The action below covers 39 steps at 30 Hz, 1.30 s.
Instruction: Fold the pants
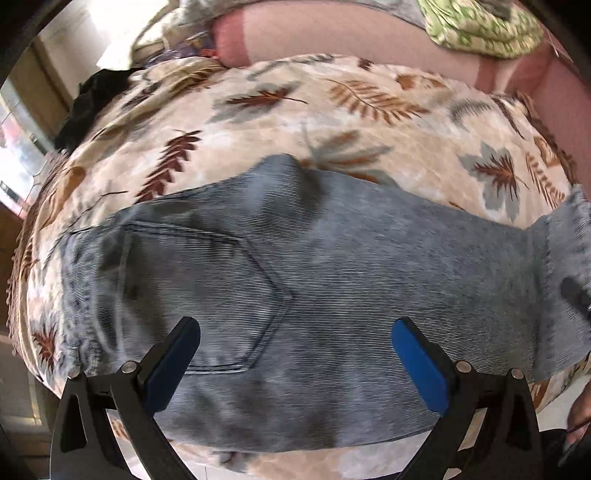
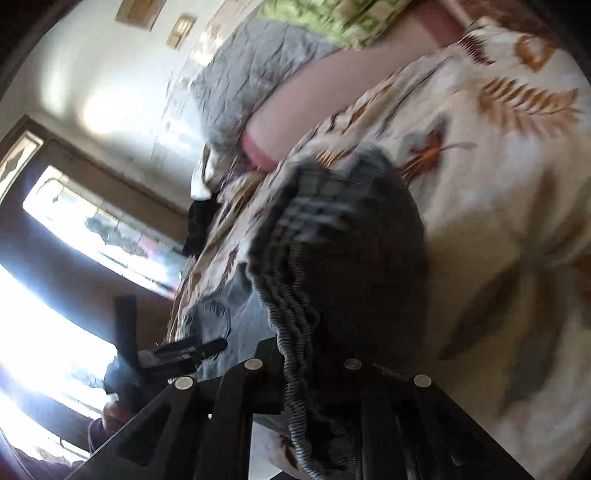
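Observation:
The pants [image 1: 314,295] are faded grey-blue jeans, lying across a leaf-print bedspread [image 1: 332,110], back pocket facing up. My left gripper [image 1: 295,354] is open, its blue pads [image 1: 421,369] spread wide just above the jeans near the pocket, holding nothing. At the right edge of this view the leg end [image 1: 565,258] is lifted and folded over, with the right gripper [image 1: 576,295] dark beside it. In the right wrist view my right gripper [image 2: 314,373] is shut on the bunched jean cuff [image 2: 351,258], which hides its fingertips. The left gripper [image 2: 184,354] shows at lower left there.
A pink bolster [image 1: 369,33] and a green patterned cloth [image 1: 480,26] lie at the far side of the bed. A black garment [image 1: 92,107] sits at the bed's left edge. A grey cloth [image 2: 255,70] and a bright window [image 2: 99,229] show in the right wrist view.

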### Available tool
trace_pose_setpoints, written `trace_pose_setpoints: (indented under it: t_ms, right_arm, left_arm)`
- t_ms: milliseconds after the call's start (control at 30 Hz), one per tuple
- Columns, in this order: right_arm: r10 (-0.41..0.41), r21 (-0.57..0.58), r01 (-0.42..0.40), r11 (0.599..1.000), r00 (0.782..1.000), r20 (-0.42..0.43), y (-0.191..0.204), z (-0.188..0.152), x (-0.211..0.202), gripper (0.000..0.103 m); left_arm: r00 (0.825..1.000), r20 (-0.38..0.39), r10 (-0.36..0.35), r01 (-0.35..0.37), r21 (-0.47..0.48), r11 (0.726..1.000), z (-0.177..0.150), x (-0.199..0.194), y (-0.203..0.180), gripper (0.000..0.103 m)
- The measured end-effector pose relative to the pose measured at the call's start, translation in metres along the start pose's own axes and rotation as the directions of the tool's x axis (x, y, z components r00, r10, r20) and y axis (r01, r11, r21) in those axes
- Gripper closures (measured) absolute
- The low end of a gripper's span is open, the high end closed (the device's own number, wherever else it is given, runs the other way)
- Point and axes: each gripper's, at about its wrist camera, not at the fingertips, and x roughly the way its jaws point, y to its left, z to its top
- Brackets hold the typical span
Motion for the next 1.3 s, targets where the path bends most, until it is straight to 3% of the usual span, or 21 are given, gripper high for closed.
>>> trace_pose_setpoints:
  t_ms: [100, 133, 167, 200, 267, 367, 500, 600, 667, 767, 800, 933, 967, 1033, 1100, 1233, 1300]
  right_arm:
    - [0.033, 0.045, -0.030, 0.999, 0.996, -0.079, 0.006, -0.005, 0.032, 0.080]
    - [0.041, 0.068, -0.034, 0.997, 0.994, -0.099, 0.006, -0.006, 0.043, 0.071]
    - [0.058, 0.097, -0.047, 0.994, 0.992, -0.113, 0.007, -0.008, 0.053, 0.047]
    - [0.103, 0.115, -0.089, 0.989, 0.988, -0.119, 0.010, -0.010, 0.061, 0.032]
    - [0.149, 0.096, -0.138, 0.986, 0.982, -0.117, 0.017, -0.011, 0.065, 0.028]
    - [0.207, 0.125, -0.196, 0.973, 0.975, -0.079, 0.013, -0.006, 0.057, 0.028]
    - [0.126, 0.149, -0.130, 0.980, 0.991, 0.039, -0.002, 0.000, 0.028, 0.028]
    - [0.089, 0.163, -0.108, 0.981, 0.989, 0.117, -0.008, 0.001, 0.006, 0.030]
    - [0.094, 0.186, -0.117, 0.975, 0.988, 0.126, -0.013, 0.003, -0.002, 0.032]
    - [0.070, 0.205, -0.085, 0.975, 0.994, 0.079, -0.011, 0.005, 0.001, 0.033]
    - [0.049, 0.203, -0.059, 0.977, 0.997, 0.054, -0.012, 0.005, 0.003, 0.041]
    - [0.012, 0.234, -0.005, 0.972, 1.000, -0.027, -0.020, 0.002, 0.003, 0.046]
    - [0.019, 0.235, -0.009, 0.972, 0.999, -0.039, -0.021, -0.003, 0.004, 0.052]
    - [0.010, 0.204, 0.005, 0.979, 0.997, -0.073, -0.013, -0.010, 0.011, 0.055]
    - [-0.024, 0.153, 0.043, 0.987, 0.992, -0.123, -0.001, -0.019, 0.022, 0.055]
    - [-0.004, 0.137, 0.039, 0.990, 0.969, -0.245, 0.014, -0.048, 0.051, 0.055]
    - [0.010, 0.120, 0.023, 0.992, 0.964, -0.265, 0.023, -0.060, 0.059, 0.055]
  left_arm:
    - [1.000, 0.011, -0.001, 0.001, -0.027, 1.000, -0.003, -0.006, 0.012, 0.000]
    - [1.000, 0.014, 0.004, -0.003, -0.031, 1.000, -0.005, -0.009, 0.013, 0.000]
    - [1.000, 0.016, 0.010, -0.010, -0.036, 0.999, -0.006, -0.010, 0.016, 0.000]
    - [1.000, 0.017, 0.011, -0.011, -0.039, 0.999, -0.007, -0.012, 0.017, 0.000]
    - [1.000, 0.019, 0.012, -0.011, -0.042, 0.999, -0.011, -0.016, 0.019, 0.000]
    - [0.999, 0.034, 0.006, -0.005, -0.041, 0.999, -0.009, -0.021, 0.016, 0.000]
    - [0.998, 0.052, -0.036, 0.036, -0.002, 0.999, -0.008, -0.026, -0.012, 0.000]
    - [0.995, 0.049, -0.084, 0.081, 0.055, 0.995, -0.009, -0.027, -0.044, 0.000]
    - [0.996, 0.051, -0.076, 0.073, 0.073, 0.995, -0.008, -0.029, -0.058, 0.000]
    - [0.997, 0.053, -0.050, 0.045, 0.089, 0.995, -0.006, -0.033, -0.067, 0.000]
    - [0.998, 0.057, -0.040, 0.035, 0.085, 0.996, -0.007, -0.035, -0.065, 0.000]
    - [0.997, 0.070, 0.009, -0.012, 0.045, 0.999, -0.007, -0.049, -0.045, 0.000]
    - [0.997, 0.076, 0.023, -0.025, 0.031, 0.999, -0.008, -0.054, -0.038, 0.000]
    - [0.996, 0.084, 0.042, -0.043, 0.011, 0.999, -0.012, -0.064, -0.026, 0.000]
    - [0.994, 0.091, 0.060, -0.061, 0.011, 0.998, -0.017, -0.073, -0.019, 0.000]
    - [0.990, 0.111, 0.091, -0.091, -0.001, 0.996, -0.021, -0.089, -0.006, 0.000]
    - [0.989, 0.113, 0.094, -0.094, -0.007, 0.996, -0.021, -0.094, -0.003, 0.000]
